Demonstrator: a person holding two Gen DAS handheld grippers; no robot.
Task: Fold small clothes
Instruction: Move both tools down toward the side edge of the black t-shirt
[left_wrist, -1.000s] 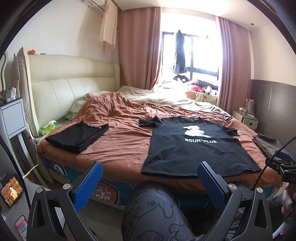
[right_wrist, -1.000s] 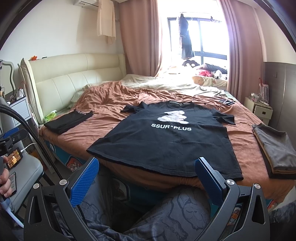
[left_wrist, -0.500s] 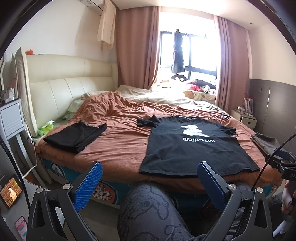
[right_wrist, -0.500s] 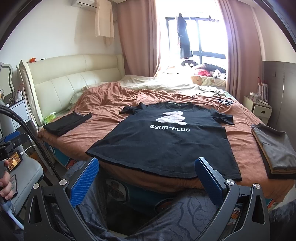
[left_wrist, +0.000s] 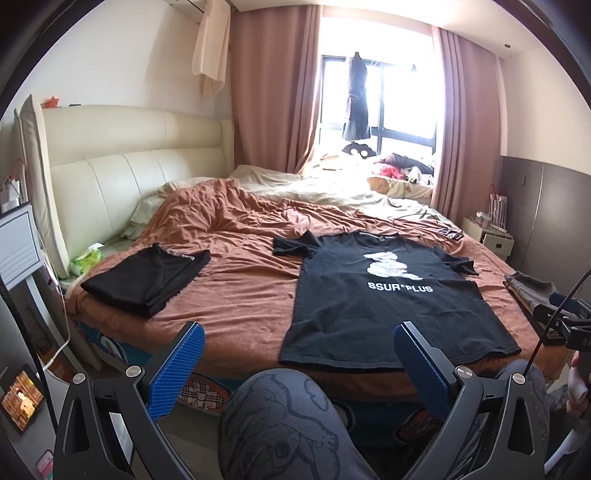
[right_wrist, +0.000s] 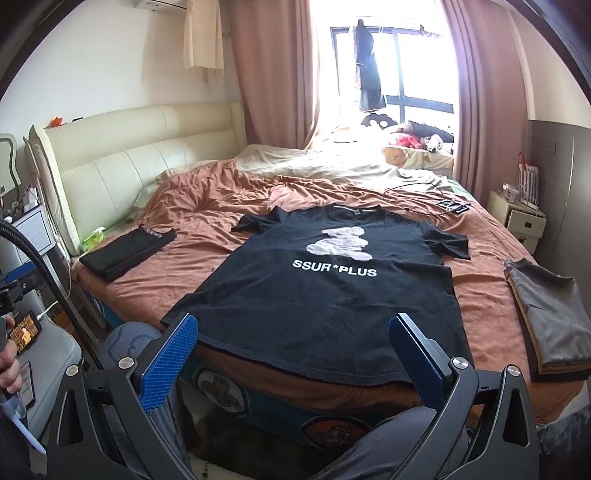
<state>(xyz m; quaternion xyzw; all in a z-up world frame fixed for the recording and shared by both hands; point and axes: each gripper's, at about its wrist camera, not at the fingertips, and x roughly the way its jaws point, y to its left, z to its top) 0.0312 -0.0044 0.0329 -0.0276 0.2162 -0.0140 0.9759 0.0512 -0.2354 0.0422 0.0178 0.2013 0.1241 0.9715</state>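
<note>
Shirt placement is the whole story at this moment: the black T-shirt (right_wrist: 325, 295) is laid flat, print side up, on the rust-brown bedspread (right_wrist: 207, 236), filling the centre of the right wrist frame and sitting centre-right in the left wrist frame (left_wrist: 391, 306). Its long axis is seen running away from the viewer, collar toward the window at the upper middle, hem toward the lower edge, where it hangs just at the near side of the bed. The right gripper (right_wrist: 291, 350) is held with its jaws spread wide and nothing between them, and the hem is framed almost squarely in that gap. The left gripper (left_wrist: 299, 358) is likewise spread wide and empty, but the shirt is offset toward its right-hand finger, with a patterned knee (left_wrist: 280, 413) in the lower centre of that frame. So the right hand is judged the better lined up on the hem, while the shirt's left-hand corner and sleeve would likely be reached by the left. A folded black garment (left_wrist: 147, 280) is noted at mid-left, and a folded grey stack (right_wrist: 546, 314) at the right edge of the right wrist frame, both well apart from the shirt. No contact with cloth is made yet.
</note>
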